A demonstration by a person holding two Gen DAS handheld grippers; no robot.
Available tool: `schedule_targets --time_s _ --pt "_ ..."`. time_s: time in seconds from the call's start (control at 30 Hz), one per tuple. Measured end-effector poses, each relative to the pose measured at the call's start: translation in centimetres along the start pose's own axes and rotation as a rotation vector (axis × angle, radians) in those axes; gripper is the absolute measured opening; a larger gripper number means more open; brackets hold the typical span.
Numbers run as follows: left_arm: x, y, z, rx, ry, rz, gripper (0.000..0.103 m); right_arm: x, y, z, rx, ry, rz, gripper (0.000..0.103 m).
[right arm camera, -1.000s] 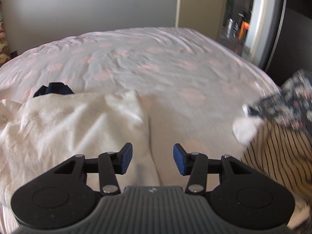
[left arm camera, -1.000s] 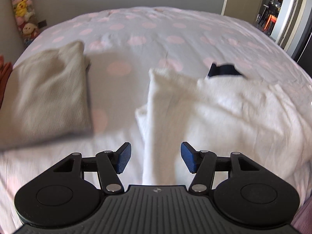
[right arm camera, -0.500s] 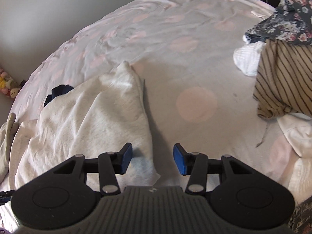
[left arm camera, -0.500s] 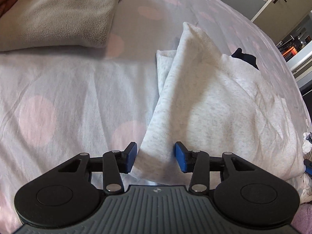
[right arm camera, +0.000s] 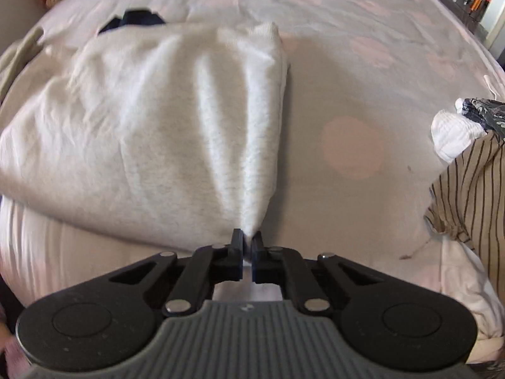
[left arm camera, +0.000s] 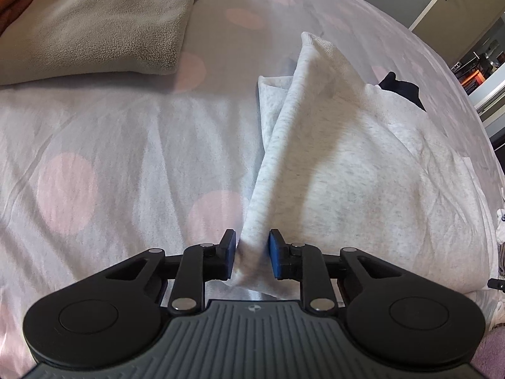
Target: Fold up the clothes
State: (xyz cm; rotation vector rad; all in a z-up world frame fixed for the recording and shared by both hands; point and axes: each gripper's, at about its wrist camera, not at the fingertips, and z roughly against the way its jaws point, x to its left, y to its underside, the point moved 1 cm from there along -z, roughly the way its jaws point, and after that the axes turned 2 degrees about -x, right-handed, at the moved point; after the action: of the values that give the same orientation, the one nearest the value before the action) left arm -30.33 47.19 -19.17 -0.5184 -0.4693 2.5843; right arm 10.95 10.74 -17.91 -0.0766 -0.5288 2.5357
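No readable writing shows on anything here; only a tiny pale mark sits on the ribbed grey body of each gripper, too small to make out.

My left gripper (left arm camera: 251,254) has a bunched corner of the pale grey sweatshirt (left arm camera: 363,170) between its blue pads, and the jaws are closing on it; the fabric rises in a taut ridge from the bottom centre toward the upper middle of the frame. My right gripper (right arm camera: 248,249) is pinched tight on another corner of the same sweatshirt (right arm camera: 142,132), with creases fanning upward from the pads.

The sweatshirt lies spread across the bedspread (left arm camera: 120,158), white with pink dots, filling the right half of the left view and the left half of the right view. A dark navy garment (left arm camera: 401,90) peeks out behind it, mostly hidden. A folded beige fleece (left arm camera: 94,22) sits in the upper left, cut off by the edge. At the right edge of the right view a striped tan garment (right arm camera: 470,189) is partly cropped. That view is slightly blurred.
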Motion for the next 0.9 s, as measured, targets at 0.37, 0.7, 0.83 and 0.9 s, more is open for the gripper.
schedule_targets --time_s 0.37,0.7,0.83,0.9 --pt "1.1 -0.6 1.7 -0.098 0.049 0.094 0.020 -4.9 2.2 1.6 -0.023 0.124 -0.171 0.008" --pt "0.1 -2.5 2.1 -0.204 0.100 0.125 0.048 -1.9 -2.0 1.0 -0.232 -0.036 -0.317 0.051" --pt "-0.4 -4.2 0.9 -0.224 0.132 0.147 0.058 -1.3 -3.8 -0.5 -0.244 -0.071 -0.363 0.056" --pt "-0.3 -5.0 -0.4 -0.224 0.146 0.175 0.059 -1.3 -4.6 -1.2 -0.252 -0.072 -0.370 0.059"
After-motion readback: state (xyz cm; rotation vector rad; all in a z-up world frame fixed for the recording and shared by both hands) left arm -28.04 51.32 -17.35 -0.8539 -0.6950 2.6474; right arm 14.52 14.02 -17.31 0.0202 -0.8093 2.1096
